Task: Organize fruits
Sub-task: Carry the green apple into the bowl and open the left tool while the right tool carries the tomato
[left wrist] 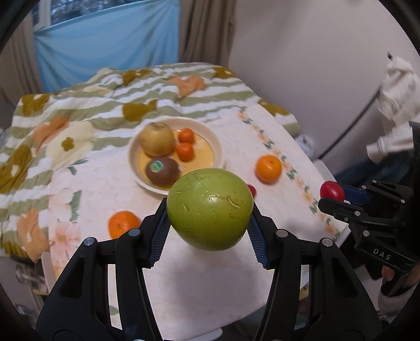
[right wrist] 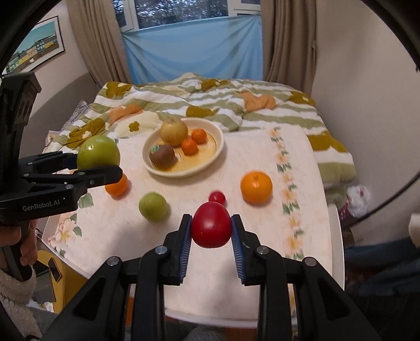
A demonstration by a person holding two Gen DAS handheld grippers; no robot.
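A blue cloth [right wrist: 194, 52] covers the window [right wrist: 183, 11], brown curtains [right wrist: 286, 39] beside it, a framed picture [right wrist: 34, 49] left.

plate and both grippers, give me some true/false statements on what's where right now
1. The left gripper is shut on a green apple. True.
2. The right gripper is empty. False: its jaws are closed on a red tomato.
3. The plate holds a kiwi, a yellow apple and two small mandarins. True.
4. The large orange lies in the plate. False: it sits on the tablecloth, to the plate's right.
5. A second green fruit rests on the tablecloth. True.
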